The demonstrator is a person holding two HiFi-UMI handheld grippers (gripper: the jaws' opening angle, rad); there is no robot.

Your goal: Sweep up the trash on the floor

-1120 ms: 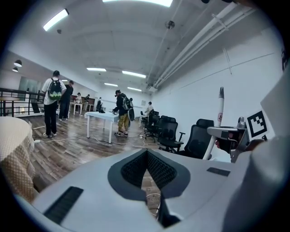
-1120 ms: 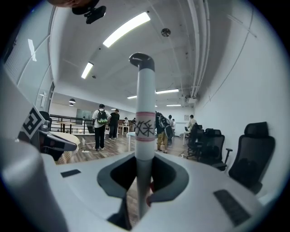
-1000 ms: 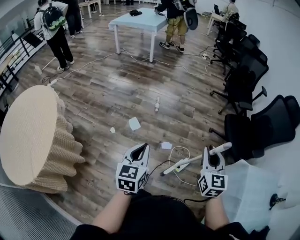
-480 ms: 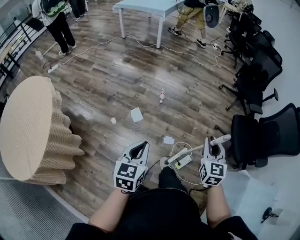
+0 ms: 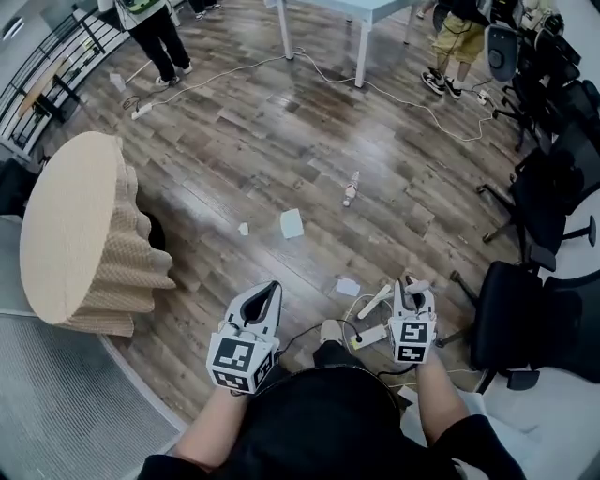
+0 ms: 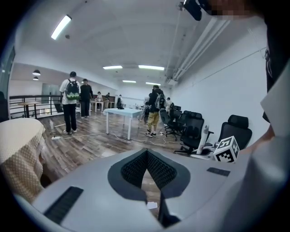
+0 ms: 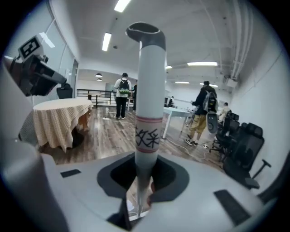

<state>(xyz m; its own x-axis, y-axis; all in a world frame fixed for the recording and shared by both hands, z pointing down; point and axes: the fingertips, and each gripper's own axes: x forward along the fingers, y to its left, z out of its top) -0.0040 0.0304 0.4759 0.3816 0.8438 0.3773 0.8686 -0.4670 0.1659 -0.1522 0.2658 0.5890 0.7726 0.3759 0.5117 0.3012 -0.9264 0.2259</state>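
My right gripper (image 7: 144, 179) is clamped on a pale handle (image 7: 149, 99) with a grey cap. Black handwriting sits between two red bands on it, and I cannot read it. From the head view the handle (image 5: 380, 302) slants down and away to the left of the right gripper (image 5: 406, 292). I cannot make out its lower end or what is fixed there. My left gripper (image 6: 146, 154) has its ribbed pads pressed together at the tips with nothing between them. From above, the left gripper (image 5: 272, 289) hangs level with the right one, well apart from it. My own body cuts off the floor (image 5: 234, 141) right below both.

Just beyond the handle lies a white power strip (image 5: 368, 336), as far as I can tell, with a thin cord looped beside it. Ahead, between the two grippers, a small paper piece (image 5: 348, 286) lies flat. Farther out are a larger paper sheet (image 5: 292, 223) and, left of it, a tiny scrap (image 5: 244, 228). Beyond those lies a small bottle (image 5: 351, 190) on its side.

A round table (image 5: 75, 234) under a beige cloth stands off to my left. Black office chairs (image 5: 525, 309) crowd the right side close to the right gripper. Far ahead stands a pale blue table (image 5: 375, 9), cut off by the frame. A white cable (image 5: 394, 94) trails past its legs, and people (image 5: 155, 23) stand nearby, seen only in part.
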